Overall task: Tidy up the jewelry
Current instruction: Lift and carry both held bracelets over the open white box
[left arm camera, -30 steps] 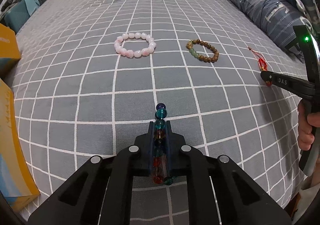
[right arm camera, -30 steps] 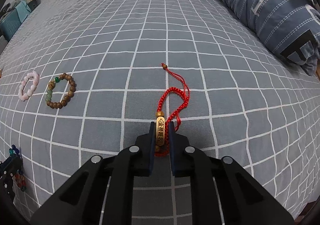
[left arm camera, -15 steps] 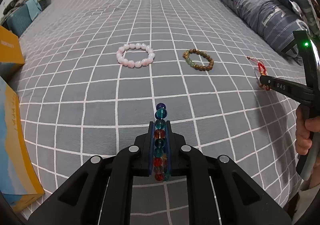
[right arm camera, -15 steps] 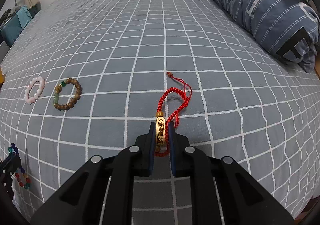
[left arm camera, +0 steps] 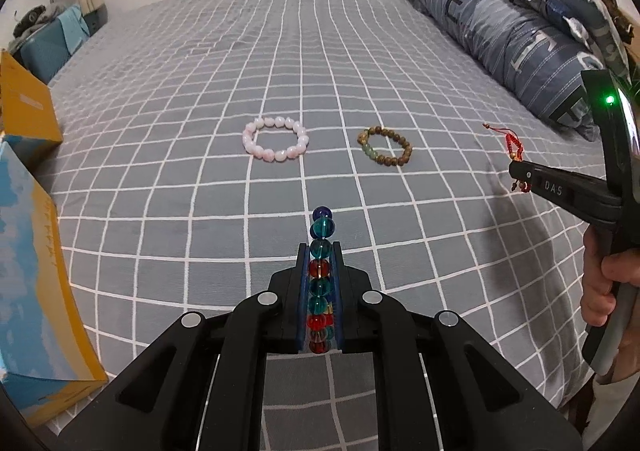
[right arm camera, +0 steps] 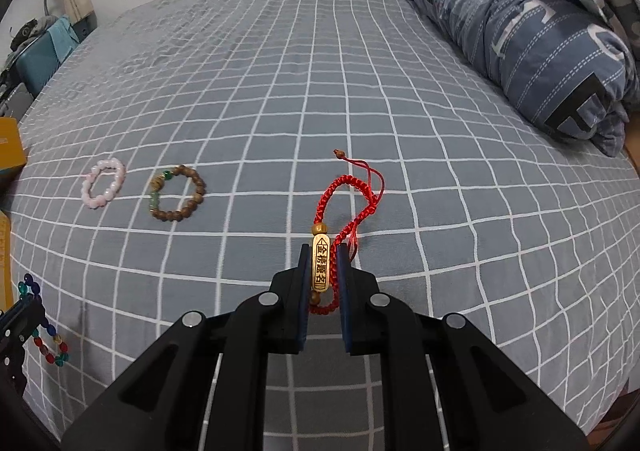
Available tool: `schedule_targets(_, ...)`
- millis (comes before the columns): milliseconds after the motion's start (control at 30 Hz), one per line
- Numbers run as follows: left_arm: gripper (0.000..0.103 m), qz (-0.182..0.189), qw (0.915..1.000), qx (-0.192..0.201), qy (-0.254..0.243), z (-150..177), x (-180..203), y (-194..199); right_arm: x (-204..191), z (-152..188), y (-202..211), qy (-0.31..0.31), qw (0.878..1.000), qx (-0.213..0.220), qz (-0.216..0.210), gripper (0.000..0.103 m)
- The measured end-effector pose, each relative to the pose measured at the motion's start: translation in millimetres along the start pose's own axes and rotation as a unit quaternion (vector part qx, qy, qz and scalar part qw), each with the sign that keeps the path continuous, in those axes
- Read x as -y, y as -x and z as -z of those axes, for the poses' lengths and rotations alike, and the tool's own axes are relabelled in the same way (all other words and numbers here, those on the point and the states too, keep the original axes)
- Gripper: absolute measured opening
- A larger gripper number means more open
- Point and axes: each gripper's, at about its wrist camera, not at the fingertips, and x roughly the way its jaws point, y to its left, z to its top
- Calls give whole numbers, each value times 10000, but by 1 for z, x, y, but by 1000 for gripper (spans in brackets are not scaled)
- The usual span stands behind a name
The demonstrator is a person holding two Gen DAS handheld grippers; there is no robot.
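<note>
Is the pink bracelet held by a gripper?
No, the pink bracelet lies free on the bed, beside the wooden bracelet.

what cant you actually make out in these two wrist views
- Lower beads of the multicolour bracelet: left wrist view, hidden between the left gripper's fingers.
- Red cord bracelet bottom loop: right wrist view, behind the right gripper.
- Orange box print: left wrist view, cut off by the edge.

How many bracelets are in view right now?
4: pink bracelet and wooden bracelet lie on the bed; multicolored glass bracelet in left gripper; red cord bracelet in right gripper.
</note>
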Motion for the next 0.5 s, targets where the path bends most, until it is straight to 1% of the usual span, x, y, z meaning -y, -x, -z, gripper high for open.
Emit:
schedule_targets(300, 9, -24, 9997, 254, 23, -2, -2, 31, -14, 5, 31, 88, 9996, 248, -67, 11)
schedule_targets(500, 9, -103, 9987, 492, 28, -1, -5, 53, -26, 9, 61, 124, 9985, 508, -144, 11)
